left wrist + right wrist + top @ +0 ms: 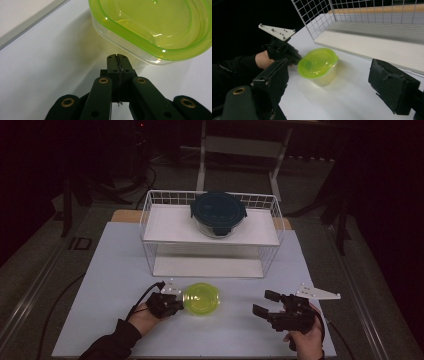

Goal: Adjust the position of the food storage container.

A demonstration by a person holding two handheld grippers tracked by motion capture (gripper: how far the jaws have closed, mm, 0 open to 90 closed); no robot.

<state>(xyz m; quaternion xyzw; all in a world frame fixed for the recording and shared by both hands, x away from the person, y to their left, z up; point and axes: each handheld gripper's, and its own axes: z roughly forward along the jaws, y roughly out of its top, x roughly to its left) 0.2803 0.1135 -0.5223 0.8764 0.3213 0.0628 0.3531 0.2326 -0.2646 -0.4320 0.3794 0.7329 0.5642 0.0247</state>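
A clear tub with a lime-green lid (201,298) stands on the white table near its front. My left gripper (181,302) is shut, with nothing between its jaws. In the left gripper view its closed tips (117,57) rest against the tub's clear wall (117,45) just under the lid's rim. My right gripper (261,302) is held to the right of the tub, open and apart from it. In the right gripper view its jaws stand wide, framing the tub (319,66), with the left gripper (297,58) at the tub's far side.
A white wire rack (150,227) with two shelves stands behind the tub. A round glass container with a dark blue lid (218,211) sits on its upper shelf. The table top (115,270) ends at dark floor on both sides. Cables trail from both grippers.
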